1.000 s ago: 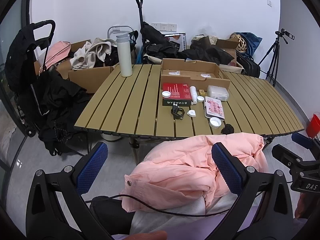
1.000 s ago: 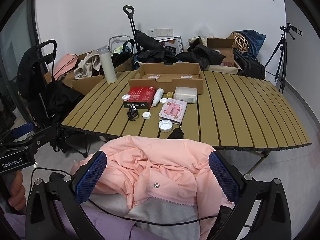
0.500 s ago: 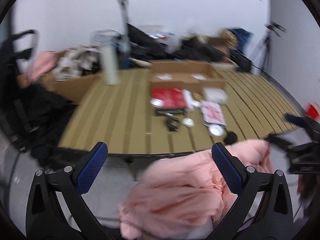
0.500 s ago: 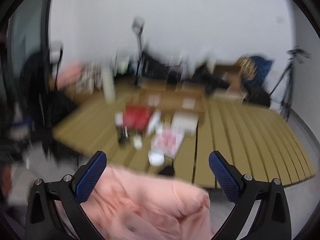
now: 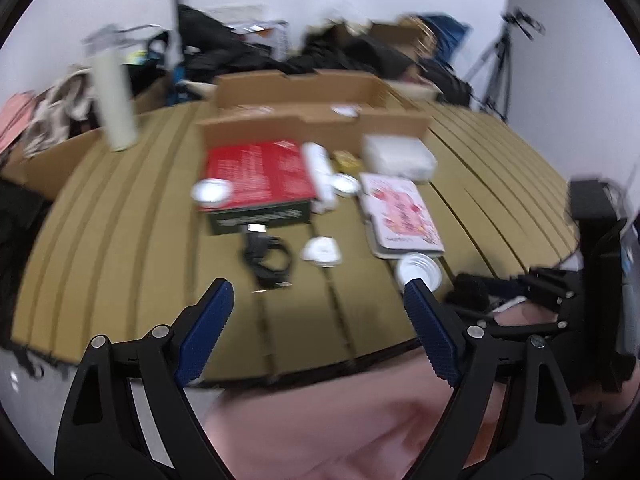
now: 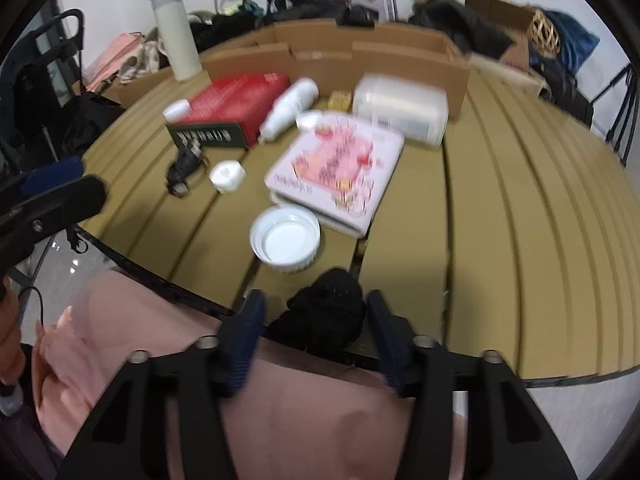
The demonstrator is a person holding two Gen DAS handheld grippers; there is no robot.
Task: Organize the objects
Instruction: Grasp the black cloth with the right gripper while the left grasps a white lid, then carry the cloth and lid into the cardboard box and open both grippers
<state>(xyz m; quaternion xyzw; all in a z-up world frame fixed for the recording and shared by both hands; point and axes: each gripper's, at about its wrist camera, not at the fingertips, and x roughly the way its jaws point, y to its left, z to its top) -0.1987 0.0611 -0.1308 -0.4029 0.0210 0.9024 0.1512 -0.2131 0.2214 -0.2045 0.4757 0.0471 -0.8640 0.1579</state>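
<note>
On the slatted table (image 5: pixel 120 216) lie a red box (image 5: pixel 256 176), a pink-patterned box (image 6: pixel 336 168), a white lid (image 6: pixel 285 238), a clear plastic box (image 6: pixel 400 108), a white tube (image 6: pixel 290 108), a black cable bundle (image 5: pixel 268 256) and a small white piece (image 6: pixel 227 175). A black fuzzy object (image 6: pixel 328 312) sits at the table's front edge. My right gripper (image 6: pixel 314 340) has its fingers on either side of it, half closed, contact unclear. My left gripper (image 5: pixel 316 320) is open and empty above the front of the table.
An open cardboard box (image 5: pixel 312 104) stands behind the items, a white bottle (image 5: pixel 114 108) at the back left. A pink jacket (image 5: pixel 340 420) lies below both grippers. Bags, clothes and a tripod (image 5: pixel 500 64) line the back wall.
Both grippers have moved forward and down toward the table. The right gripper's fingers have narrowed from wide open and now flank the black fuzzy object.
</note>
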